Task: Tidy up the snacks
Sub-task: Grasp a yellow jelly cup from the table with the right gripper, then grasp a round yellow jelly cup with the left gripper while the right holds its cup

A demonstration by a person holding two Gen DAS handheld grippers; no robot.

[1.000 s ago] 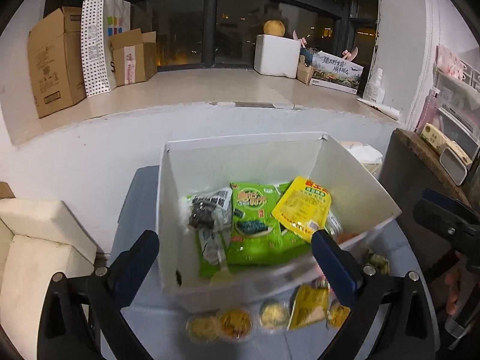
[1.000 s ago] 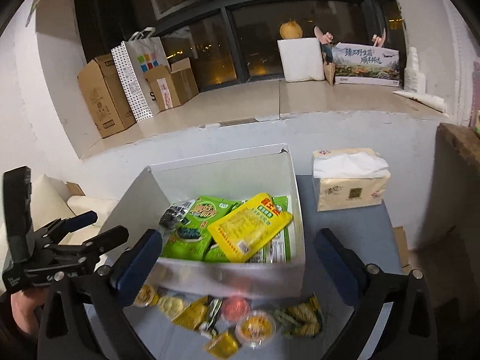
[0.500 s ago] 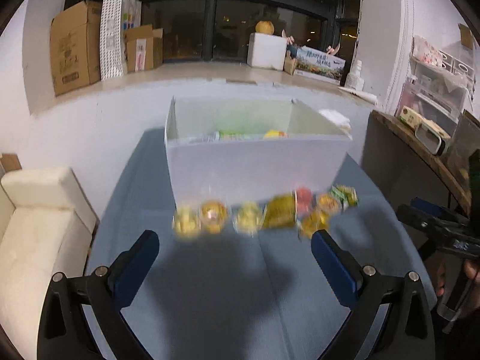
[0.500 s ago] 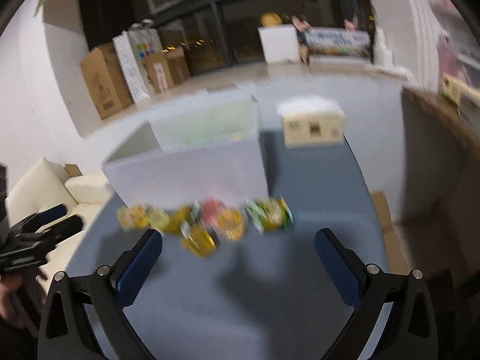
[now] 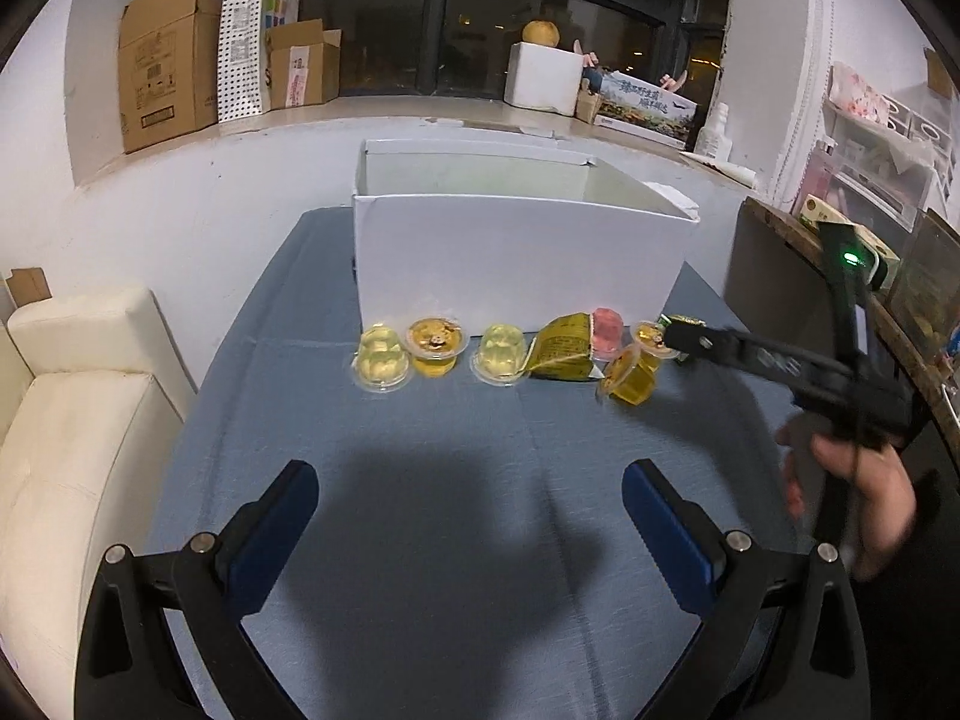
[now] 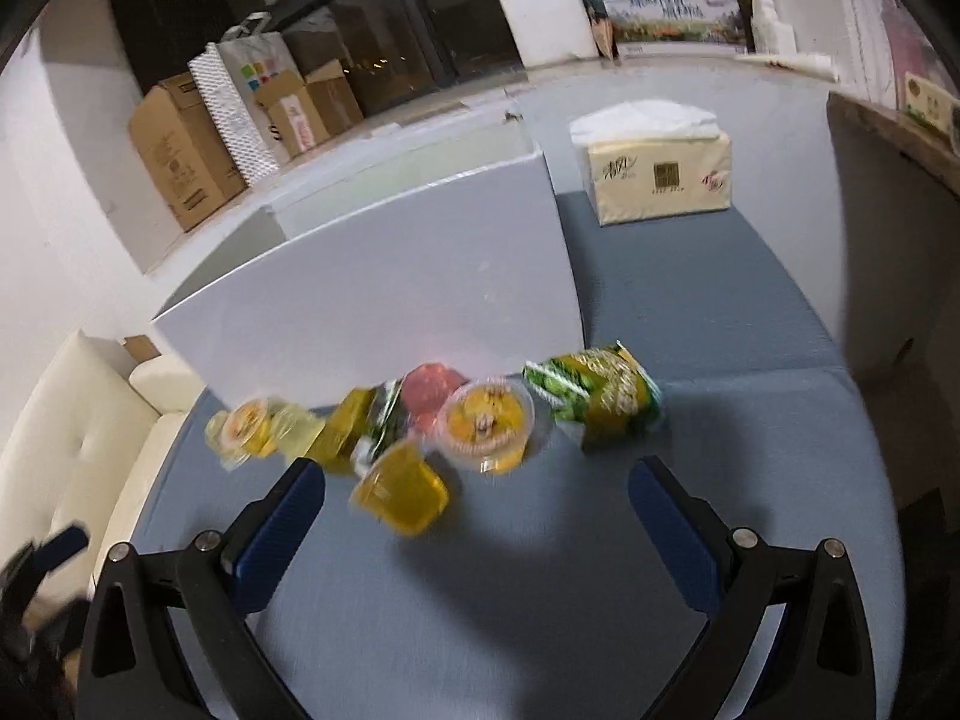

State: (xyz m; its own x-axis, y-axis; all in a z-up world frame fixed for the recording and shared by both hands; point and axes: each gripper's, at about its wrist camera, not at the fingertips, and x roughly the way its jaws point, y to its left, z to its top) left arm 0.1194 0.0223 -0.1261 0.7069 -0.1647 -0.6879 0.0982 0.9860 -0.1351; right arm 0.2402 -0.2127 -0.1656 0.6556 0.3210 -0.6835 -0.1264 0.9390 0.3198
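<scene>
Left hand-held gripper hangs low over the blue-grey counter, blue pads spread wide, nothing between them, only bare cloth and its own shadow. Over on the other side, the right hand-held gripper is tipped down at the snacks, jaws wide but just starting to close; they grip nothing, though the tilted yellow jelly cup sits just ahead of the gap, close to the left pad. In the left wrist view that same gripper reaches in from the right, a hand wrapped around its handle, its tip right by the cluster at the row's right end.

Now the row itself, strung out along the foot of the white box. From the left: a pale jelly cup, an orange-lidded cup, another pale cup, a yellow-green sachet lying flat, then a pink cup tucked behind. Beside the pink one, an upright orange fruit cup, and furthest right a green and yellow packet. All of them outside the box, bunched close, several touching.

Behind them the box stands open-topped; its contents are hidden from this low angle. To its right, a tissue pack sits on the counter. Further back, the window ledge carries cardboard boxes and a dotted paper bag.
</scene>
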